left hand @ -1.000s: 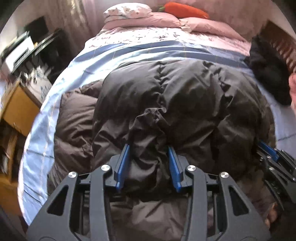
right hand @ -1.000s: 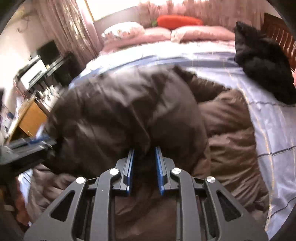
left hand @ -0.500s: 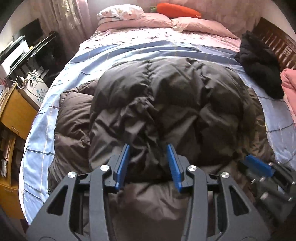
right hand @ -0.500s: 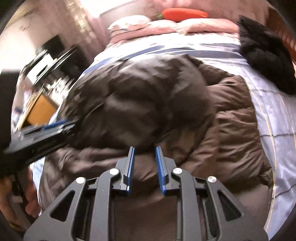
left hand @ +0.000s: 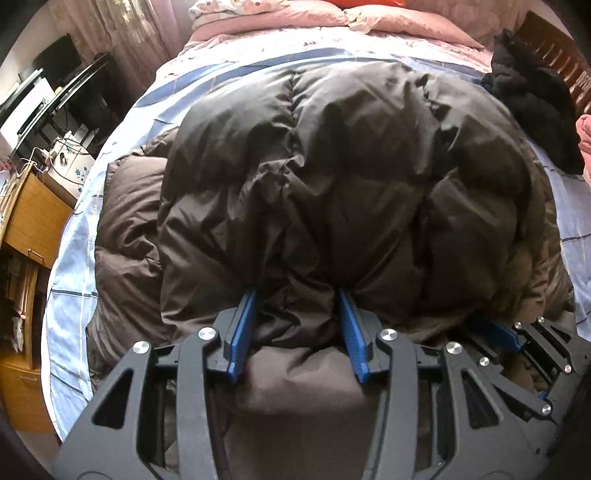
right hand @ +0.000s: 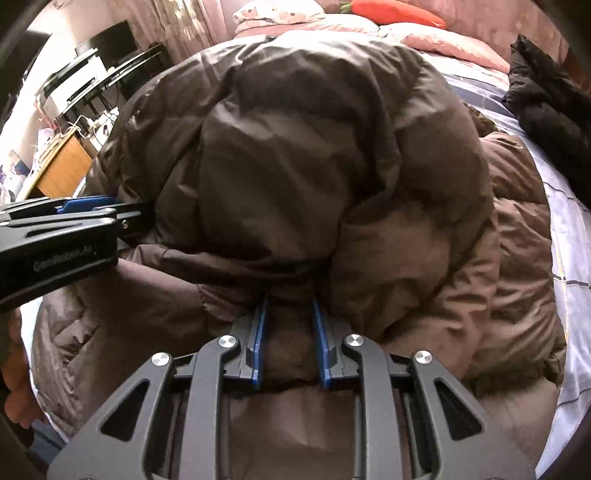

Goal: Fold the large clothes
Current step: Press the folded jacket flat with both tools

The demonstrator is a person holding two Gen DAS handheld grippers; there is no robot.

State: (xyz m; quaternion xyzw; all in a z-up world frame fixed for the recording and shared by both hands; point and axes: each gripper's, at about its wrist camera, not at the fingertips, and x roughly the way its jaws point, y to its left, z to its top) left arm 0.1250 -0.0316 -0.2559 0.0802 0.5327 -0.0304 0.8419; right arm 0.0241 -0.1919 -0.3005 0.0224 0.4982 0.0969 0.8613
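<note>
A large dark brown puffer jacket (left hand: 332,177) lies on the bed, its lower half folded up over the rest; it also fills the right wrist view (right hand: 295,155). My left gripper (left hand: 297,306) is shut on a bunch of the jacket's near folded edge. My right gripper (right hand: 289,314) is shut on the same edge further right. The right gripper also shows at the lower right of the left wrist view (left hand: 517,339). The left gripper shows at the left of the right wrist view (right hand: 74,218).
The bed has a light blue checked sheet (left hand: 74,258) and pink pillows (left hand: 388,18) at the head. A black garment (left hand: 532,96) lies at the far right. A wooden desk (left hand: 26,221) and dark shelving (left hand: 74,96) stand left of the bed.
Both grippers have come down and back toward me with the jacket's edge, and the folded layer now lies lower and flatter on the bed.
</note>
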